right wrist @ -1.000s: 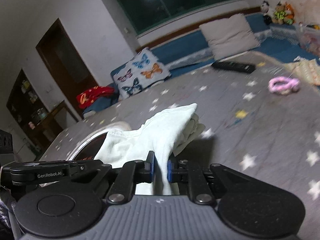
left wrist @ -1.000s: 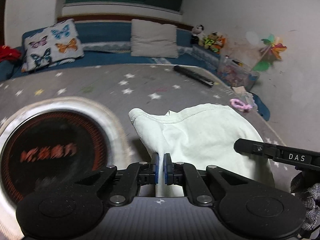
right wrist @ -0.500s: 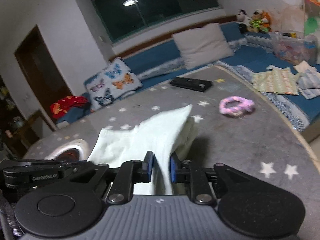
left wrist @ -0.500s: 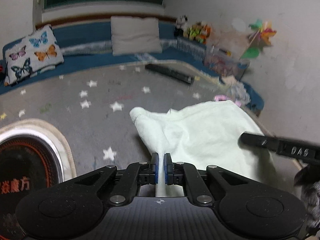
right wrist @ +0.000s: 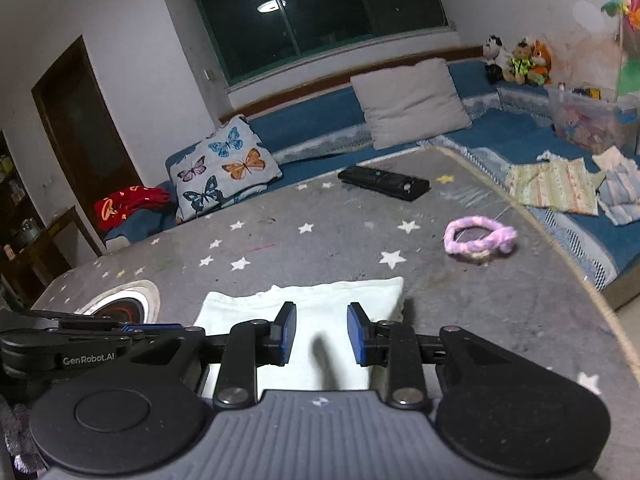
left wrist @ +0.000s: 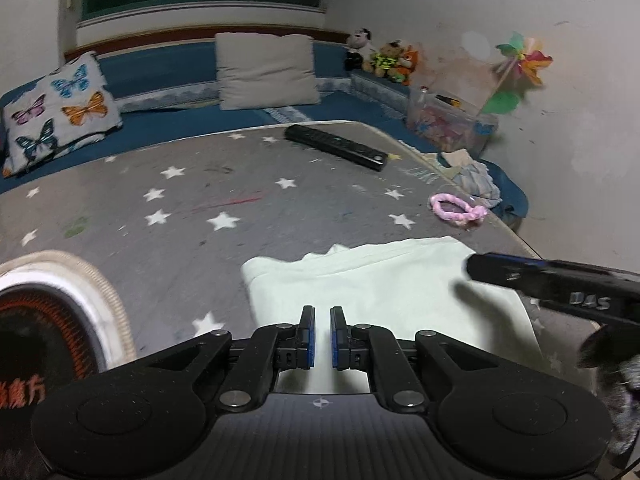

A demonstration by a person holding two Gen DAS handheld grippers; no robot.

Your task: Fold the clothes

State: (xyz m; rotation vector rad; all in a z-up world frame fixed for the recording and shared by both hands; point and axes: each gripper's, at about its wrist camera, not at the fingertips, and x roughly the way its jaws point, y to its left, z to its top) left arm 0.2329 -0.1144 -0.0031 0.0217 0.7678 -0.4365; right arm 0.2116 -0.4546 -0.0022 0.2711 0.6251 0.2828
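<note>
— Grey star-printed tabletop point(right wrist: 320, 240) fills both views, with blue seating and cushions beyond its far side. Where does the garment lie?

— Pale green folded cloth point(right wrist: 320, 308) lies flat on the near part of the tabletop, its far edge straight and its right corner square. Open grey surface runs beyond that edge up to a black remote point(right wrist: 384, 182).

— And to the sides?

— Right of the cloth, bare tabletop reaches the curved table rim; a pink braided ring point(right wrist: 478, 240) sits near that rim, well apart from the cloth. Left, a round white-rimmed mat point(left wrist: 60, 320) lies near the cloth's left edge, not touching it.

— The tools?

— Right gripper point(right wrist: 322, 334) hangs over the cloth with its blue pads set wide, nothing between them. Left gripper point(left wrist: 322, 336) is over the cloth's near part, pads parted by a narrow gap and pinching nothing.
</note>
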